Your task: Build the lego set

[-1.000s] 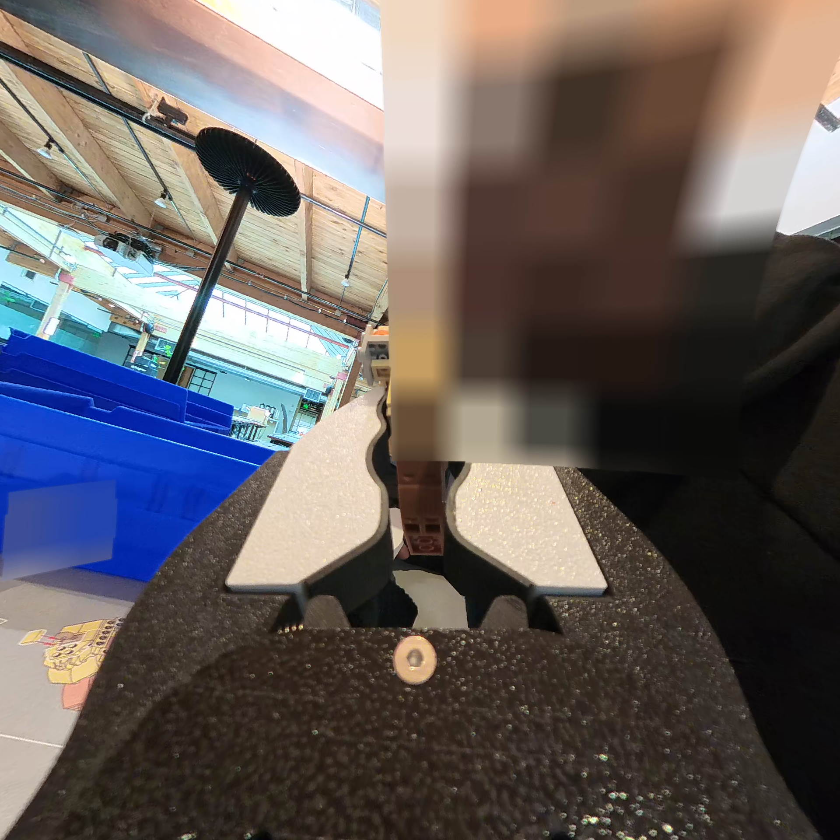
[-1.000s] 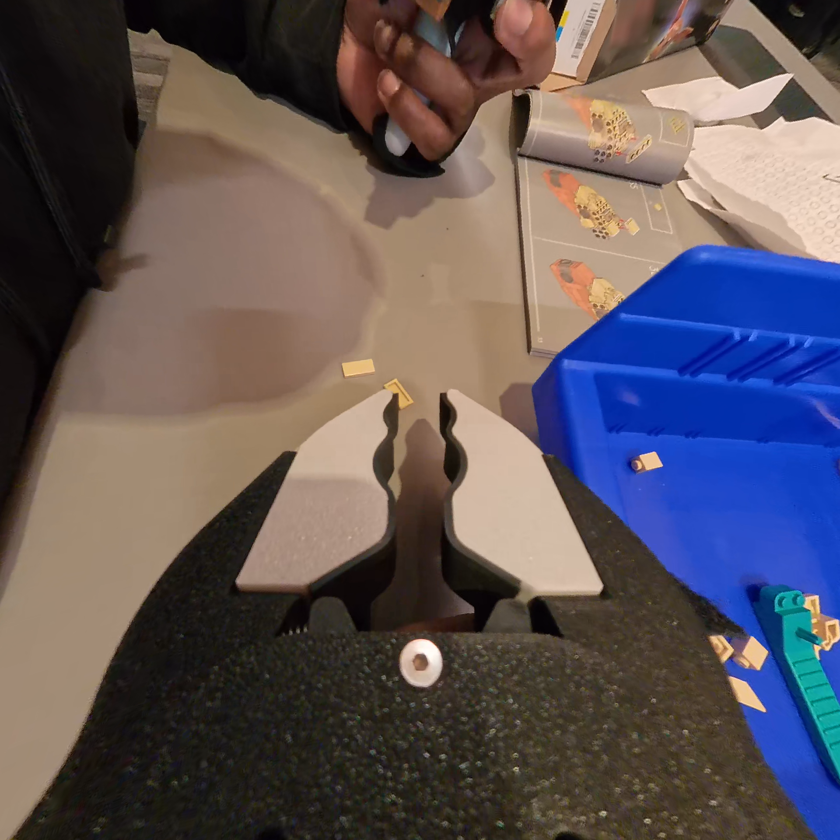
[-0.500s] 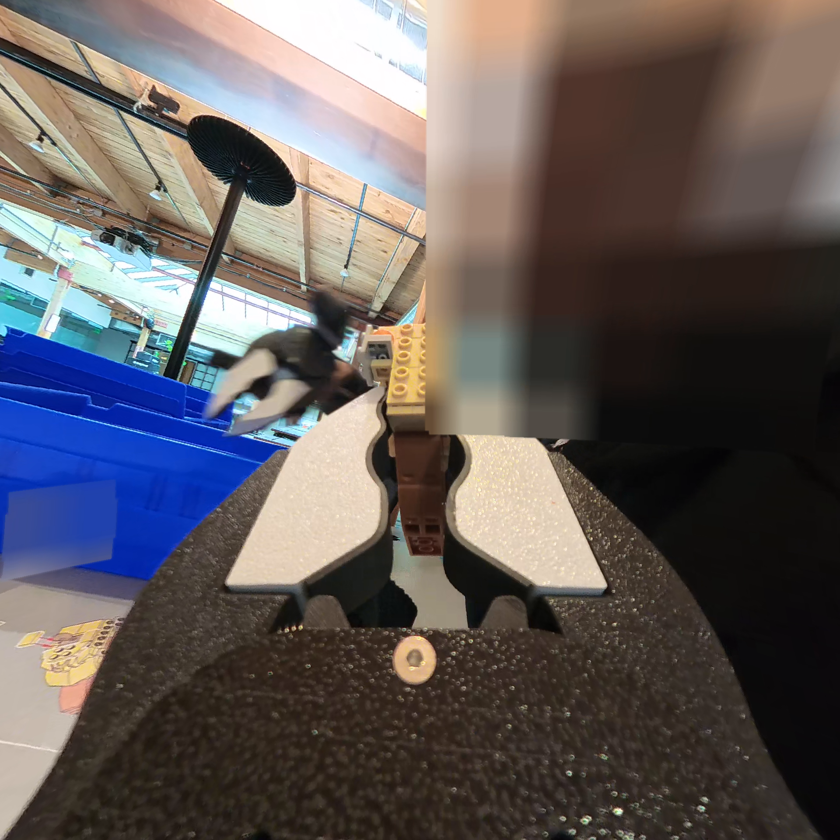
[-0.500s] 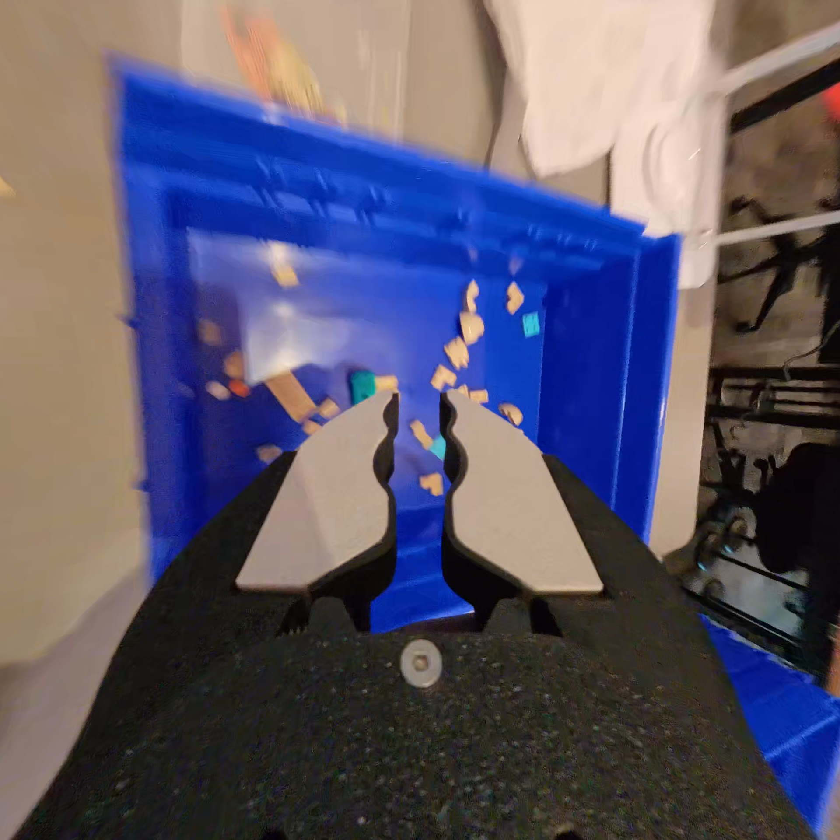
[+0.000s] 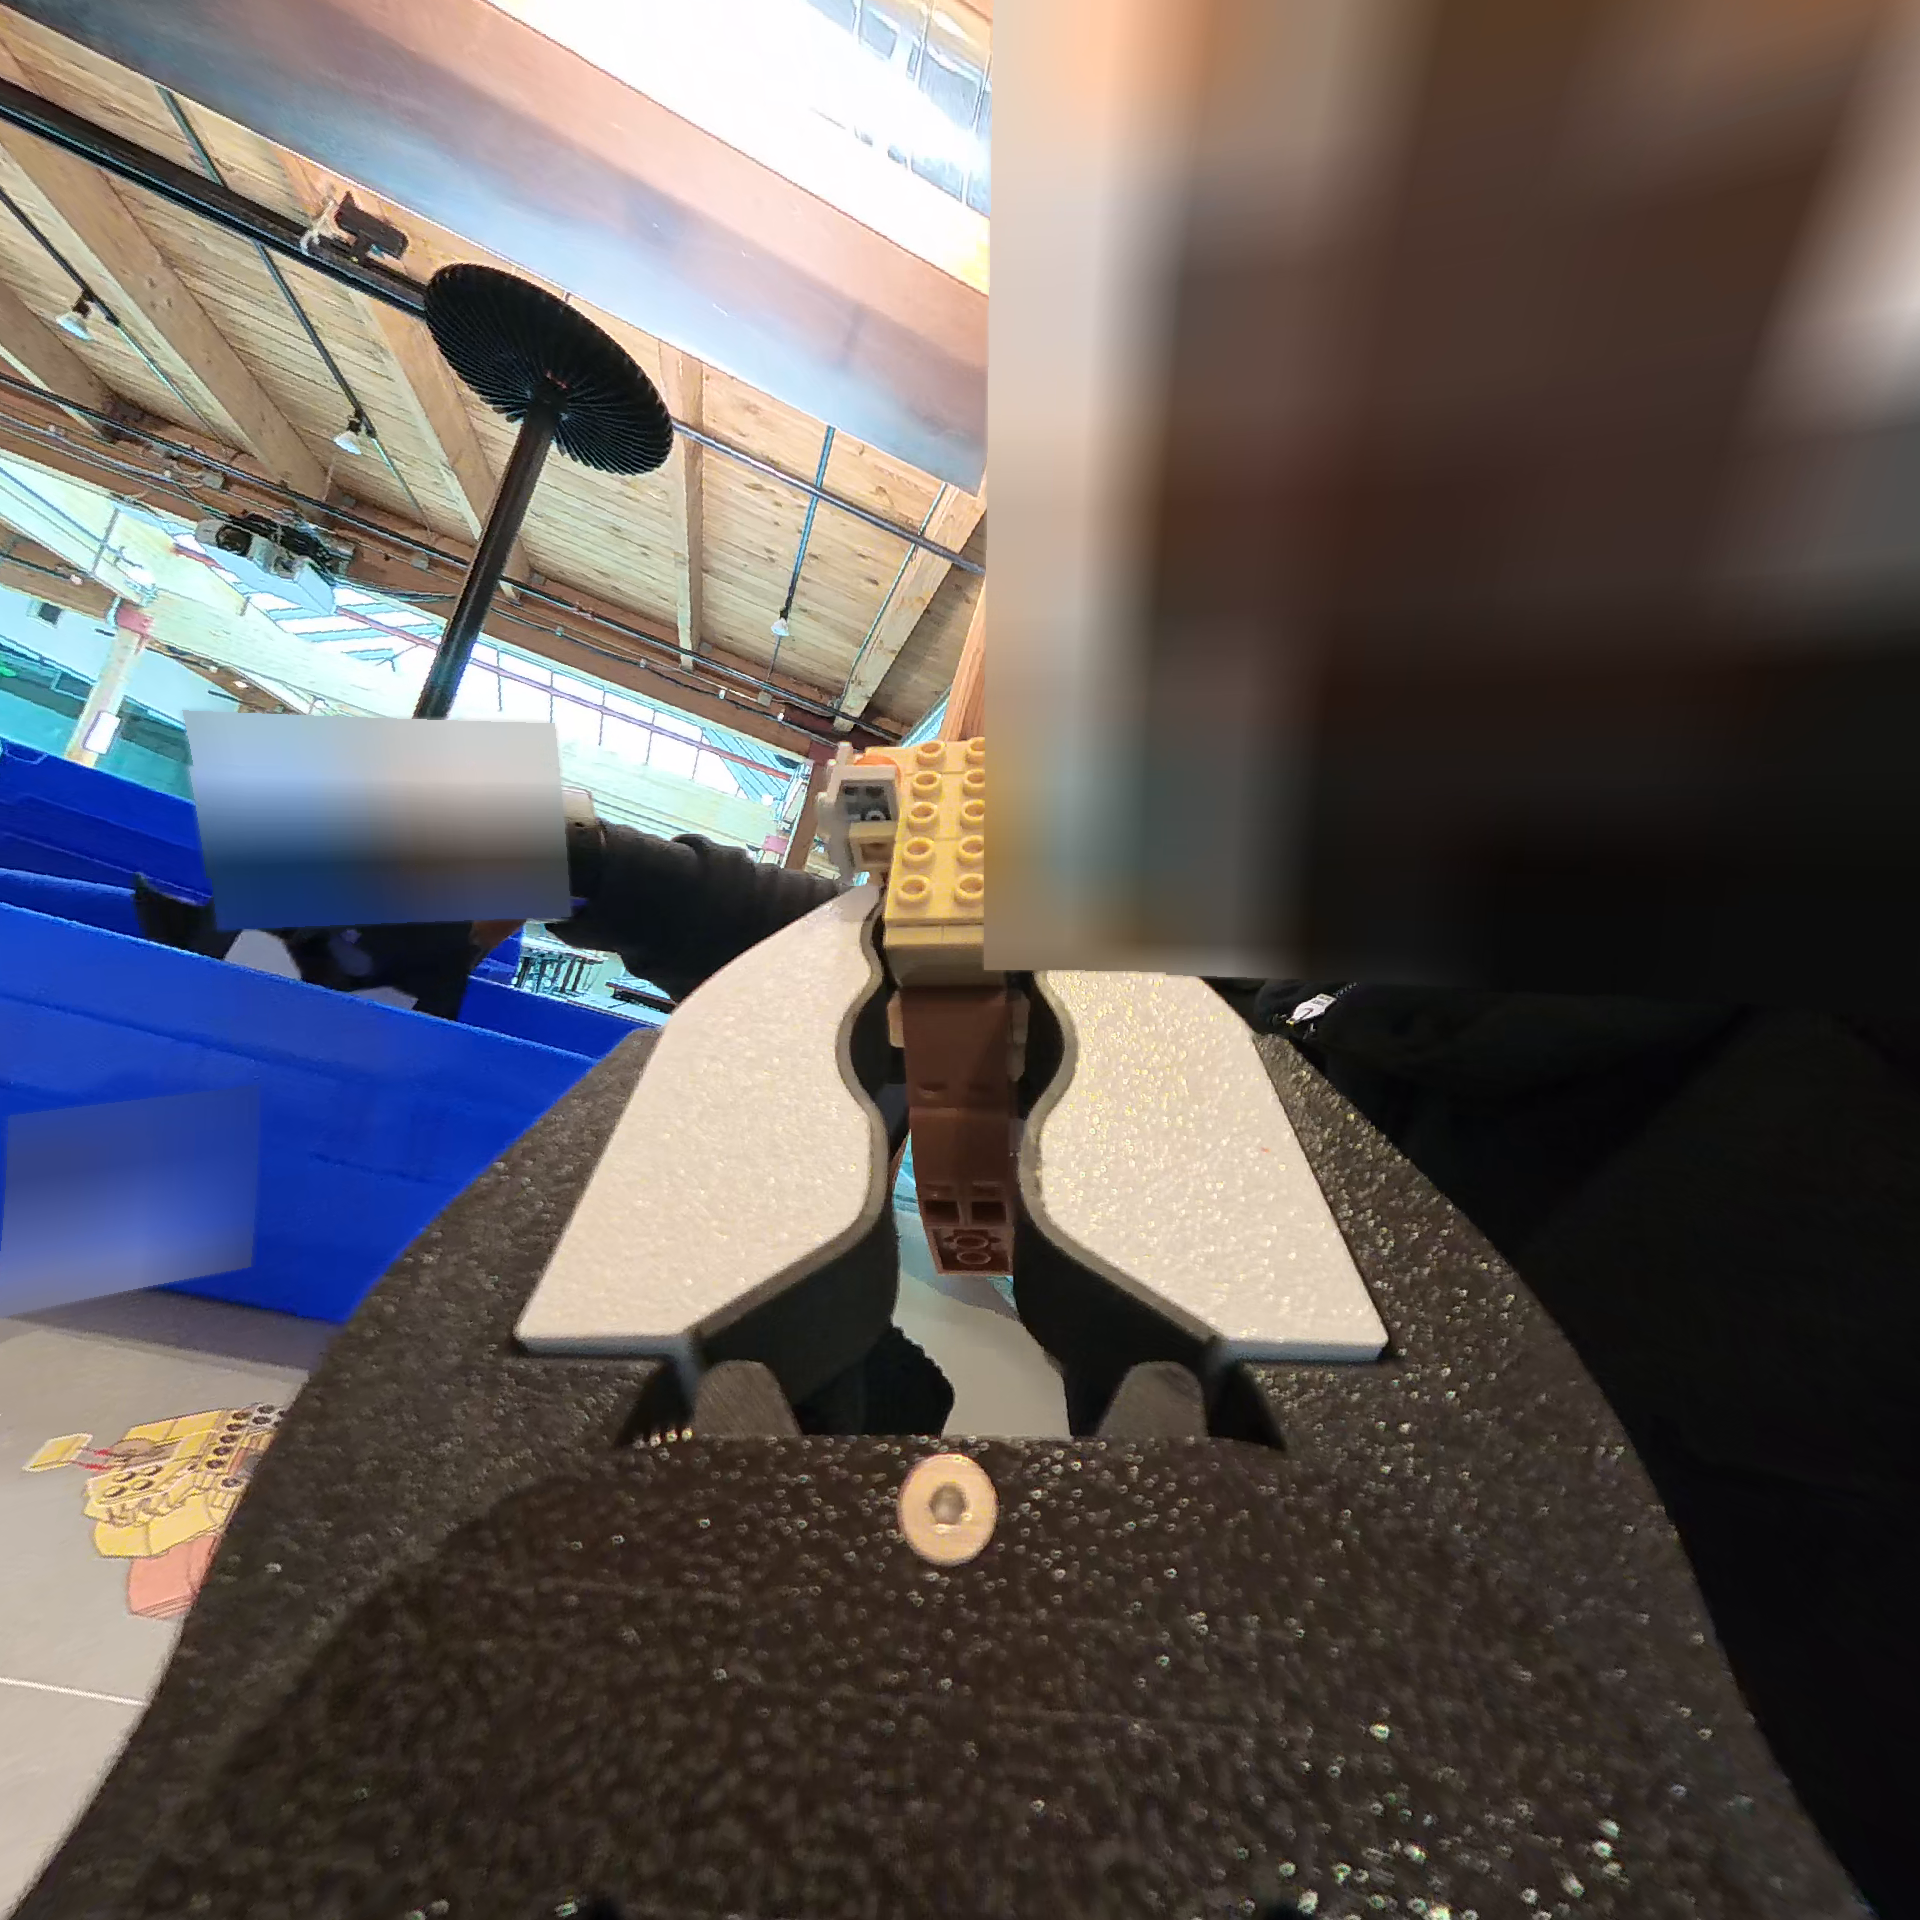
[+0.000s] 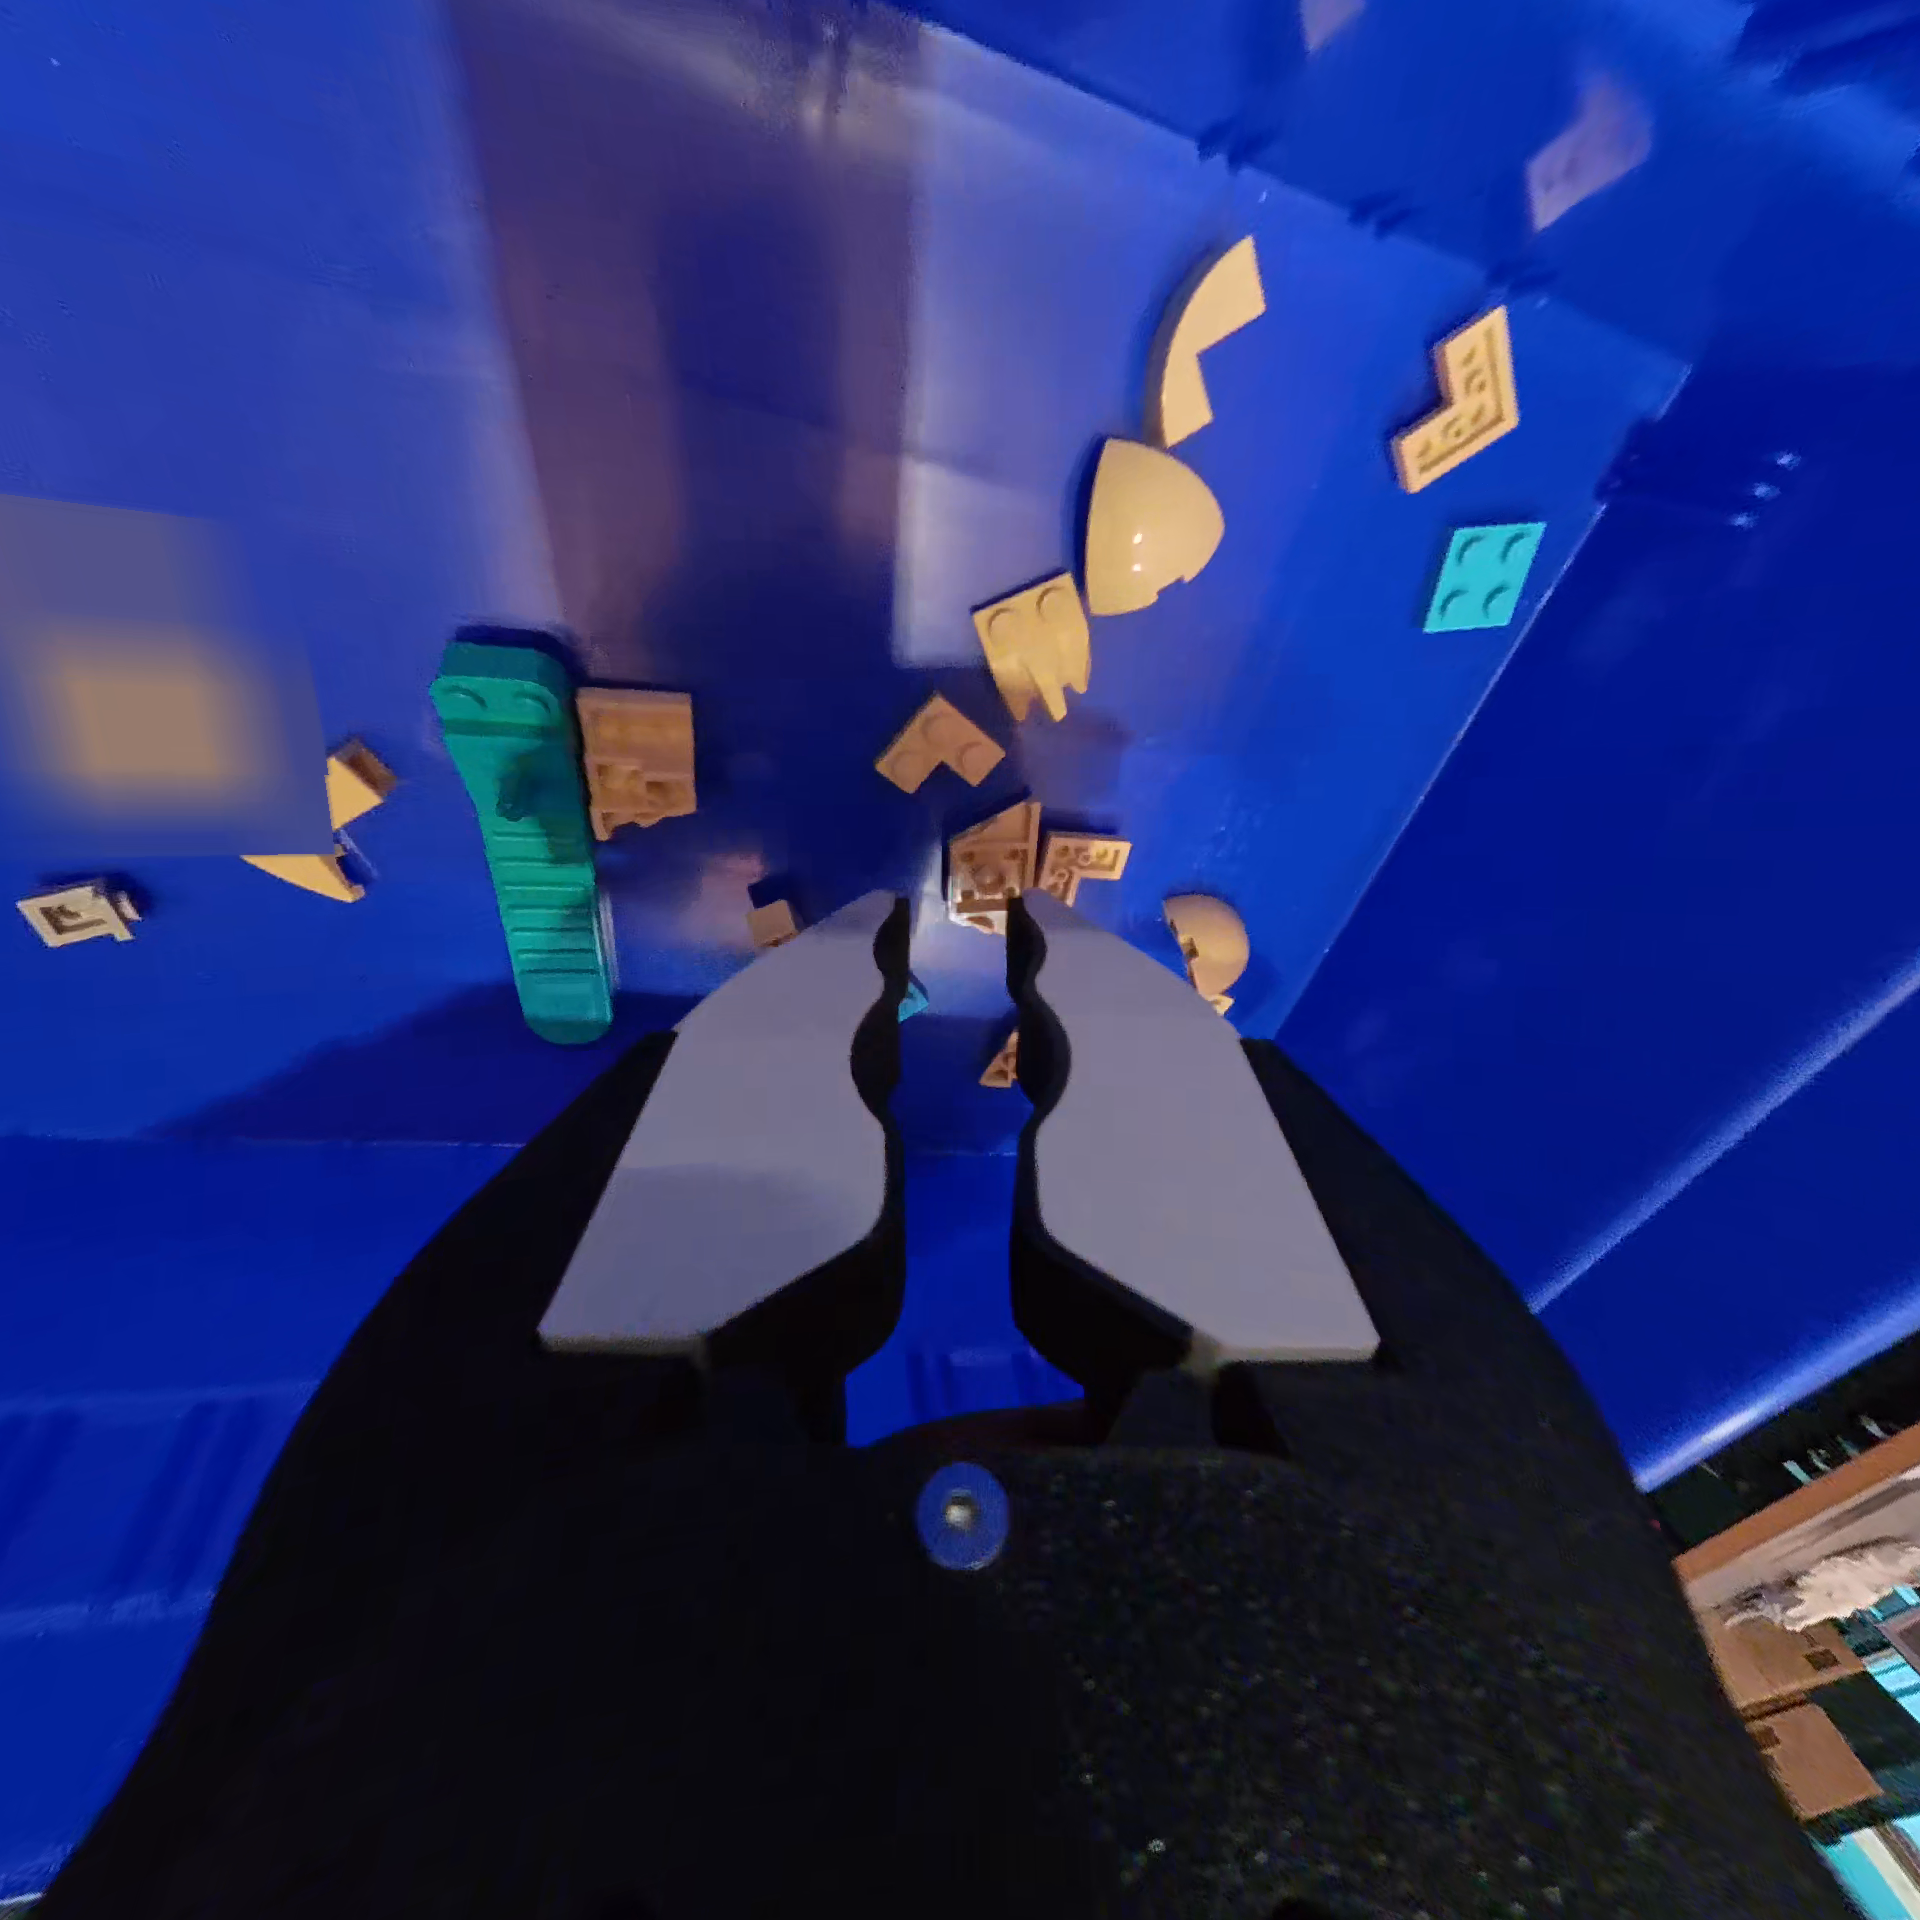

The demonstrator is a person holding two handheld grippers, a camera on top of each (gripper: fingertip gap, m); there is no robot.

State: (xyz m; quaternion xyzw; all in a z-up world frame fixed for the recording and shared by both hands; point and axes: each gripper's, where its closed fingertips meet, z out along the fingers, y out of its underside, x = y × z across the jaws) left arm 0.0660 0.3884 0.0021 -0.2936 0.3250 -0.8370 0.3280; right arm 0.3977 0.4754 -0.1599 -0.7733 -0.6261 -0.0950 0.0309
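My left gripper [image 5: 956, 971] is shut on a partly built lego model [image 5: 961, 1132] and holds it up in the air. The model's brown part sits between the fingers. Its tan studded part [image 5: 940, 831] and a small grey piece [image 5: 862, 810] stick out past the tips. My right gripper [image 6: 954, 912] is inside a blue bin [image 6: 1558, 935], narrowly open and empty, pointing down at the bin floor. A tan piece [image 6: 992, 857] lies just past its fingertips. Several more tan pieces, a tan dome [image 6: 1148, 525] and a teal plate [image 6: 1481, 577] lie scattered around.
A teal brick separator [image 6: 530, 842] lies on the bin floor left of my right gripper. In the left wrist view, blue bins [image 5: 312, 1091] stand at the left, an instruction booklet [image 5: 135, 1496] lies on the table, and a person's dark sleeve [image 5: 675, 894] reaches over the bins. About 40 cm separates my left fingertips from my right. It is some 6 cm from my right tips to the tan dome [image 6: 1148, 525]. To reach the teal plate [image 6: 1481, 577] in a straight line is about 9 cm for my right fingers, about 35 cm for my left.
My right gripper swung from over the table into the blue bin and dropped close to the pieces. My left gripper kept its hold on the model and shifted slightly.
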